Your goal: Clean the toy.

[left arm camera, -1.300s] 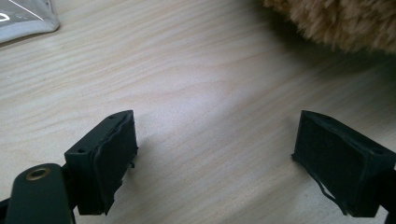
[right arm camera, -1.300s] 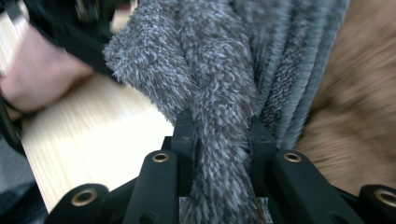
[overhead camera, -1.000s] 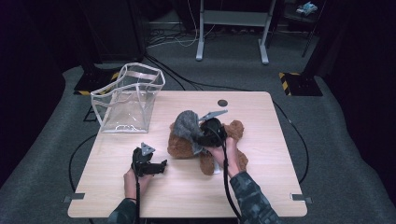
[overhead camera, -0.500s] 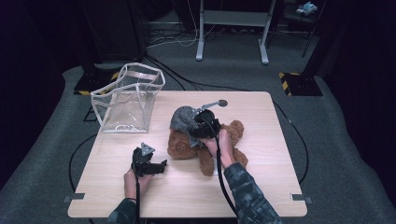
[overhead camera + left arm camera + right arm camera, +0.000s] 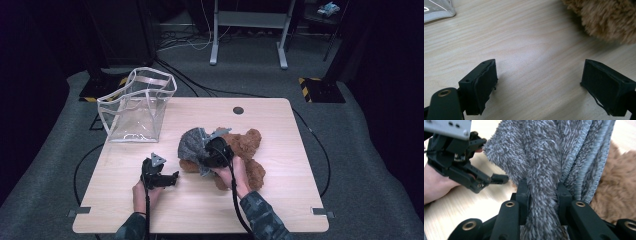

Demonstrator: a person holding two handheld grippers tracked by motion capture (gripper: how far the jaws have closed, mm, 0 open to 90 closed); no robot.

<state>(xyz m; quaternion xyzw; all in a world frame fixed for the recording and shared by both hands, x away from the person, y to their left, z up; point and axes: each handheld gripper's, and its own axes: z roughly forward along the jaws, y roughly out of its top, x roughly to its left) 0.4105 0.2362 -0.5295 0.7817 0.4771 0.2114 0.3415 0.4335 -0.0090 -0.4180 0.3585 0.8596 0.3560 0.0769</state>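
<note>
hanging bunched lengthwise from the right tool [image 5: 543, 192], grey cloth [image 5: 541, 157] (pinched mid-fold).

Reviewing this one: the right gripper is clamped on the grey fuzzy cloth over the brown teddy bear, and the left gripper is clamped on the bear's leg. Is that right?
Not quite. The left gripper holds nothing: the left gripper view shows its jaws wide apart over bare table. The rest stands: the right gripper is clamped on the grey fuzzy cloth over the brown teddy bear.

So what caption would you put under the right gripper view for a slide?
The right gripper pinches a fluffy grey cloth above a brown teddy bear, with the left gripper nearby.
</note>
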